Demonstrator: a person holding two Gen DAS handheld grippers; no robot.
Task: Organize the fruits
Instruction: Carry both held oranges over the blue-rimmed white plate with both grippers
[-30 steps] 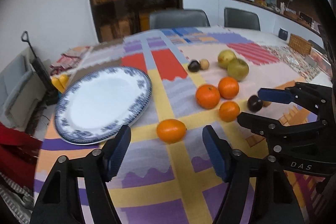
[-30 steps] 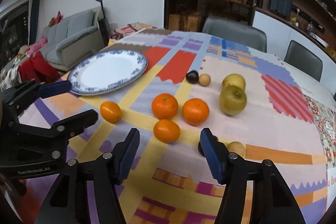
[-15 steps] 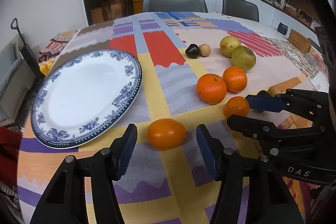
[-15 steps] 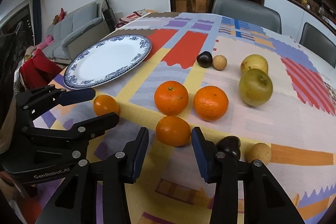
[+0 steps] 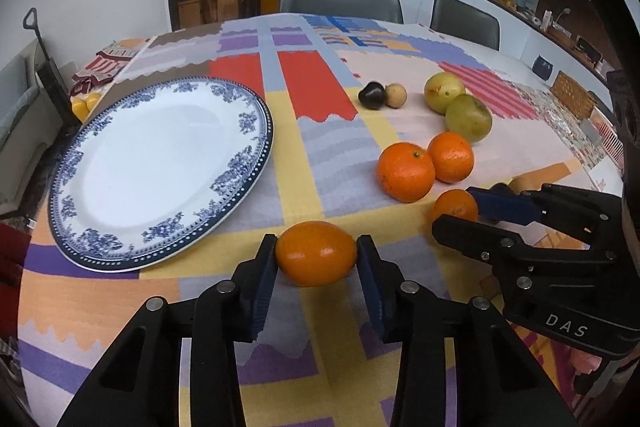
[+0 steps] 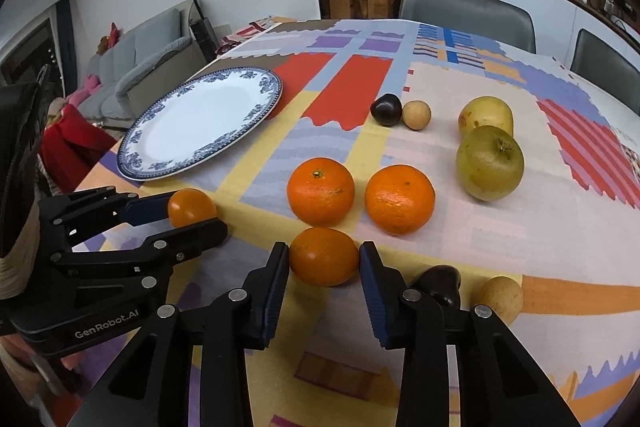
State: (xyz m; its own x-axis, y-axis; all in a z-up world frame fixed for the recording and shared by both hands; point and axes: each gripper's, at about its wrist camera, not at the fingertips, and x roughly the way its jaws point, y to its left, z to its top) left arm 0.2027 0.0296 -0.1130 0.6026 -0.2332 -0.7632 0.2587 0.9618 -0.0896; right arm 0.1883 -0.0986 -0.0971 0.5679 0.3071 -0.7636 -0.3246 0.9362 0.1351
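Left wrist view gives you what the other camera lacks: a woven basket (image 5: 573,98) far off to the right of your left claw (image 5: 316,254), and a few yellow fruits (image 5: 83,103) beyond the table edge on the far left. Right wrist view alone shows you a grey sofa (image 6: 132,67) past the table on the left, and a dark fruit (image 6: 437,285) with a tan fruit (image 6: 498,298) beside it, just right of your right claw (image 6: 323,257). Your plate (image 5: 100,239), blue-patterned at the rim, lies ahead and to the left of the left claw, and it holds nothing. Your left claw is closed down on a small orange (image 5: 316,253), both pads touching its sides as it sits on the patchwork cloth (image 5: 312,147). Your right claw likewise has its pads pressed against another small orange (image 6: 323,256), which rests on the cloth squarely between them. Just ahead of the right claw sit two bigger oranges (image 6: 321,191) side by side; further ahead and to the right are two green apples (image 6: 489,163), one behind the other. Straight ahead, well beyond the oranges, a second dark fruit (image 6: 385,109) touches a second tan one (image 6: 416,115). Each claw shows up at the edge of the other's picture.
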